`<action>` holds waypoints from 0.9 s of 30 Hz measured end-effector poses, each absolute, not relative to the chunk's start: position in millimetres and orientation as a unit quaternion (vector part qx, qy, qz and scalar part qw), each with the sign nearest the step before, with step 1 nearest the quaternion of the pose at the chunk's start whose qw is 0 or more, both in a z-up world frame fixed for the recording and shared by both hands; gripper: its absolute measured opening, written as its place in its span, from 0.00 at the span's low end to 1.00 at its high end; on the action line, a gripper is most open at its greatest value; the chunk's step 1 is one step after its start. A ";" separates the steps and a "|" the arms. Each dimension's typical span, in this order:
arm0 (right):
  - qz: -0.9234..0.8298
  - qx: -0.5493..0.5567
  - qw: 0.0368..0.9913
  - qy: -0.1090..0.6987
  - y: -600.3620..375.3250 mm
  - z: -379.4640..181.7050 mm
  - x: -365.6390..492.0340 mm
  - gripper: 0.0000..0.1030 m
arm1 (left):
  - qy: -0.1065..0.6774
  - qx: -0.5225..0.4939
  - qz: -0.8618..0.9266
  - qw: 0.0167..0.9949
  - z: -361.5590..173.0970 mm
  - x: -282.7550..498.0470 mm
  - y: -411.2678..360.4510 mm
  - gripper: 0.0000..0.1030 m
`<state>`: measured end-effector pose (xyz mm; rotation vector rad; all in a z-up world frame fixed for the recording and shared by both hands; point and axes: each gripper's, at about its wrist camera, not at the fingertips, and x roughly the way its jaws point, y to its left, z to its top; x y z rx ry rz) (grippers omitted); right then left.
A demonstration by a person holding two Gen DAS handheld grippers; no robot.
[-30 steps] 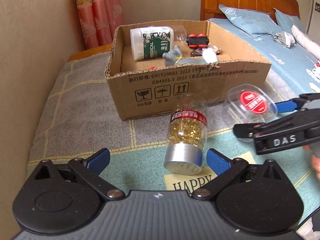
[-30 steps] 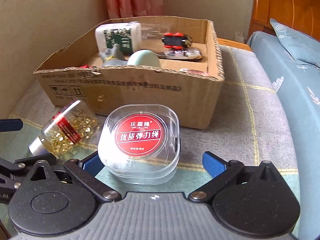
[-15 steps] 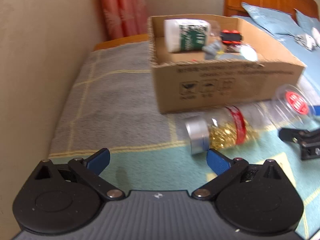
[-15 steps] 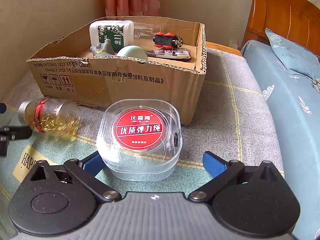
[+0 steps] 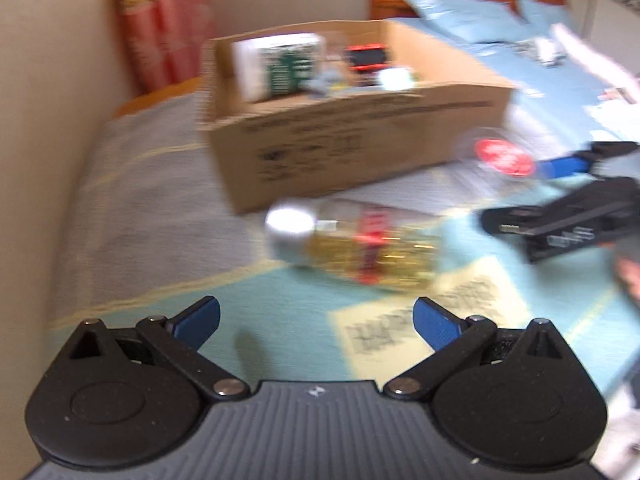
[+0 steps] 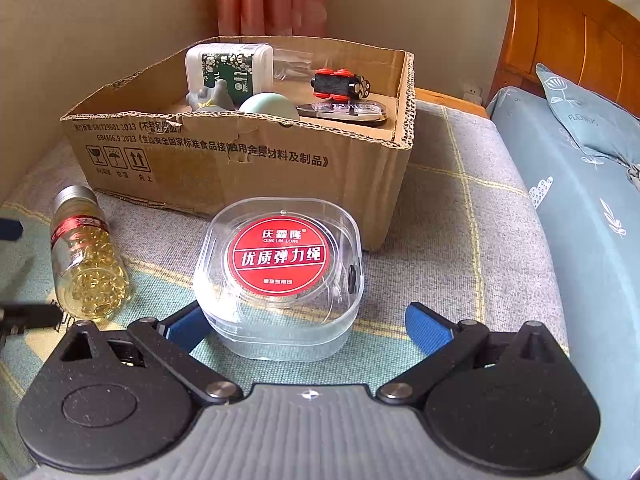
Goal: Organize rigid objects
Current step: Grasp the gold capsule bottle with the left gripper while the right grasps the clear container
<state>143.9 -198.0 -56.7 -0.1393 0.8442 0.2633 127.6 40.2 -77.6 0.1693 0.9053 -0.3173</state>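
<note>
Blanket (image 6: 448, 216) bears cardboard box (image 6: 240, 160) beyond capsule bottle (image 6: 86, 256) and clear case (image 6: 280, 276); both jaws wide, empty.

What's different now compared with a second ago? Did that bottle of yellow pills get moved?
The pill bottle has turned: a second ago its silver cap faced the left gripper, now the cap points toward the cardboard box. It lies loose on the blanket; neither gripper holds it. The right gripper remains open around the clear case, which rests in the same spot. The box contents look unchanged.
</note>
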 end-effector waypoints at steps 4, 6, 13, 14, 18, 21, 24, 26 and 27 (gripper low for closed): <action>0.130 -0.068 0.902 0.407 -198.3 -57.1 143.5 1.00 | 0.447 0.073 -0.181 0.873 -90.3 130.8 25.4 0.99; 0.132 -0.069 0.902 0.406 -198.9 -57.2 142.6 1.00 | 0.427 0.079 -0.174 0.884 -92.6 129.5 19.2 0.99; 0.137 -0.071 0.902 0.402 -200.6 -57.1 139.6 1.00 | 0.417 0.076 -0.170 0.889 -95.0 140.6 22.6 1.00; 0.137 -0.071 0.902 0.402 -200.6 -57.0 139.5 1.00 | 0.416 0.075 -0.170 0.890 -95.1 142.7 22.9 1.00; 0.140 -0.072 0.903 0.400 -201.2 -57.0 138.8 1.00 | 0.414 0.072 -0.163 0.893 -94.2 152.9 22.7 1.00; 0.141 -0.073 0.903 0.398 -202.2 -57.0 138.5 1.00 | 0.411 0.080 -0.164 0.893 -94.3 158.8 20.3 1.00; 0.142 -0.073 0.904 0.398 -202.1 -57.1 138.5 1.00 | 0.410 0.089 -0.166 0.893 -92.7 162.1 17.6 0.99; 0.143 -0.073 0.904 0.396 -202.0 -57.2 138.3 1.00 | 0.406 0.098 -0.162 0.894 -91.3 162.2 15.1 0.99; 0.143 -0.073 0.904 0.395 -202.2 -57.4 137.9 1.00 | 0.403 0.103 -0.162 0.895 -90.5 161.9 14.1 0.99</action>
